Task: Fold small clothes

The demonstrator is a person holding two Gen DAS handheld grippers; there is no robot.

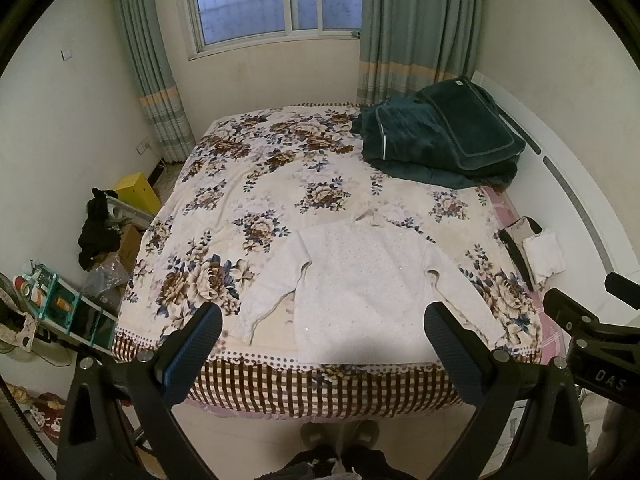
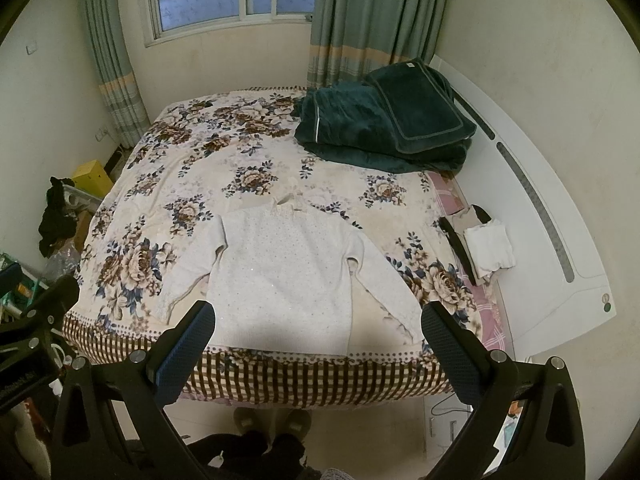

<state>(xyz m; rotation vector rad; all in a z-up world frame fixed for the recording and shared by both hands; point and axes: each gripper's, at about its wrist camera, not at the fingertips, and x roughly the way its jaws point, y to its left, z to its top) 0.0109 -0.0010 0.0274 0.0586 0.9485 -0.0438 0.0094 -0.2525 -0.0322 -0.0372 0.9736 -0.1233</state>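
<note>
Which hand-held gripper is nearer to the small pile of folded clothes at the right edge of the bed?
Right. The right hand-held gripper hovers open before the sweater, on the folded pile's side; the left hand-held gripper, also open, is farther left.

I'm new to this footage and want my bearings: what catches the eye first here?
A white sweater lies flat, sleeves spread, at the near edge of the floral bedspread. A dark green folded blanket sits at the far right corner, and small folded clothes lie on the right edge. Both tongs, left and right, hang open before the bed.
</note>
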